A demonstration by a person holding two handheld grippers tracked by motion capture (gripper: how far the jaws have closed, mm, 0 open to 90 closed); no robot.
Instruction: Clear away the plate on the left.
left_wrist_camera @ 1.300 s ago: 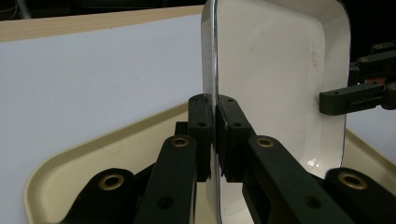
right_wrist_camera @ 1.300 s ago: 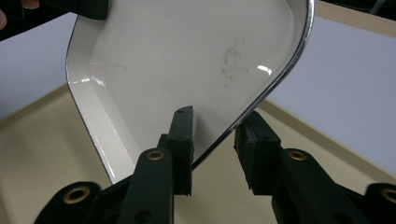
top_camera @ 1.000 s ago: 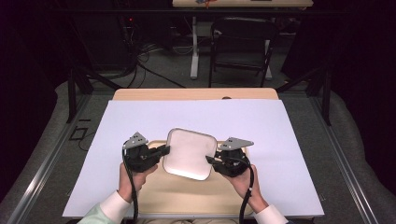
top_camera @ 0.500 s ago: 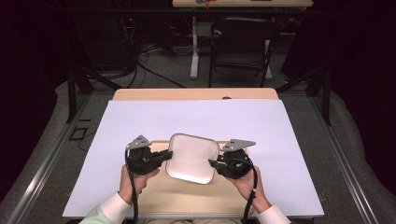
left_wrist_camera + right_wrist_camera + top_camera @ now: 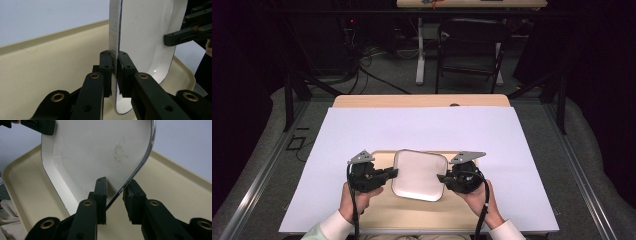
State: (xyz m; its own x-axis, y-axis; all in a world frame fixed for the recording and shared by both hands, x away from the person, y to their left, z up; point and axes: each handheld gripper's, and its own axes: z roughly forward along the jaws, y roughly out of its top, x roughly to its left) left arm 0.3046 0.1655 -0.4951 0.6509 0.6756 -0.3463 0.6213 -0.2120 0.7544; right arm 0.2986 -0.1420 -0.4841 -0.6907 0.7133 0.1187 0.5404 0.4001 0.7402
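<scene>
One white plate (image 5: pixel 419 174), roughly level crosswise

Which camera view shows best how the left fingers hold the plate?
The left gripper view: both fingers press on the plate rim. The high view shows the left gripper at the plate's edge; the right gripper view shows it far off.

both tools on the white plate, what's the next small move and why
Probably lower the white plate level onto the beige tray. The left tool is clamped on one rim and the right tool straddles the opposite rim, its jaws having just closed in, with the plate above the tray. Keeping both hands even should stop it tipping.
</scene>
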